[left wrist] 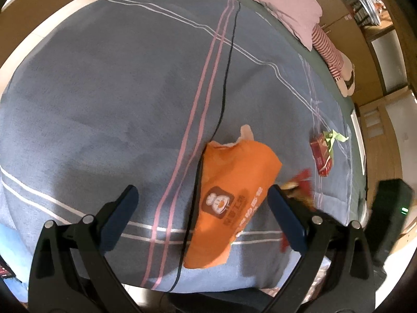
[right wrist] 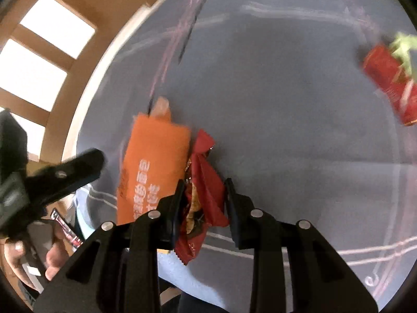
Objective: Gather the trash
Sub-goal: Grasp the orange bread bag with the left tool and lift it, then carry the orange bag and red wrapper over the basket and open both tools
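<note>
Bedding first: your work surface is a blue-grey bed cover (left wrist: 104,91) with pink and white stripes, and a black cable (left wrist: 226,78) runs down its middle. Your left gripper (left wrist: 203,206) hangs over it with its jaws spread wide and nothing between the pads. An orange bag (left wrist: 232,203) printed with a brown logo lies flat on the cover under that gap, its left edge over the cable.

Moving right, your right gripper (right wrist: 202,203) has its jaws drawn in to a narrow gap and clamped on a crumpled red wrapper (right wrist: 206,187). That wrapper sits just beside the right edge of the orange bag; you cannot tell whether they touch.

Farther right, well apart from the bag, a red carton (left wrist: 321,156) lies on the cover with a scrap of pale green paper (left wrist: 335,137) against its far end. Near the head of the bed, note a pink pillow (left wrist: 284,2) and a striped soft toy (left wrist: 331,52).
</note>
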A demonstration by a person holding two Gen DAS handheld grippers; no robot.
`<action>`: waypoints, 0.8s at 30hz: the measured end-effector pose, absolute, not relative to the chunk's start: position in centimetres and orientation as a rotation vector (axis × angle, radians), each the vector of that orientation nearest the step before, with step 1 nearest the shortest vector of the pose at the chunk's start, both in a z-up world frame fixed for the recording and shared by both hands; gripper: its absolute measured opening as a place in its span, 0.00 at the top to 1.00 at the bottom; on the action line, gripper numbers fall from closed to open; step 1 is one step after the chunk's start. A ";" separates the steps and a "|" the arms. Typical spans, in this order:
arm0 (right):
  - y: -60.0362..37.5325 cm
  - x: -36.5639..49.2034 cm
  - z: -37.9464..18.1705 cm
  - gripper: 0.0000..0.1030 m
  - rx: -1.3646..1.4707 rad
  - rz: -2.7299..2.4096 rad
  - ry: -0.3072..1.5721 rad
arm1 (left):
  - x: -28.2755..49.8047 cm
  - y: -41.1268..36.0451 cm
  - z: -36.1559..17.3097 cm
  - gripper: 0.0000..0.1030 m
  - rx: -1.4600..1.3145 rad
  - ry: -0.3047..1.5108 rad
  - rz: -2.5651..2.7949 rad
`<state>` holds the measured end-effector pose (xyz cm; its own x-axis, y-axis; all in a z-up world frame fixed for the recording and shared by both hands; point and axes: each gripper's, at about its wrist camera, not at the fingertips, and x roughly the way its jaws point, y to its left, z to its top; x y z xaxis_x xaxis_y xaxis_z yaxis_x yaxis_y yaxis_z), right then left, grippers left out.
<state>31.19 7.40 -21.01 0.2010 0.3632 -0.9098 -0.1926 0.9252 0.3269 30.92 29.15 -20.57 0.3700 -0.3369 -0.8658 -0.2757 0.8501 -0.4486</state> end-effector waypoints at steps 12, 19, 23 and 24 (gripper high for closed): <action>3.7 19.8 -15.7 0.70 0.135 0.055 1.053 | 31.0 20.8 -21.5 0.04 -0.207 1.240 -0.160; 3.8 17.8 -16.1 0.70 0.069 0.037 1.028 | 31.1 19.9 -23.4 0.24 -0.103 1.246 -0.115; 4.4 17.4 -16.2 0.70 0.016 0.046 1.008 | 30.9 19.7 -23.3 0.40 -0.049 1.222 -0.119; 4.6 17.4 -16.3 0.70 0.009 0.046 1.007 | 30.9 19.7 -23.2 0.40 -0.048 1.220 -0.121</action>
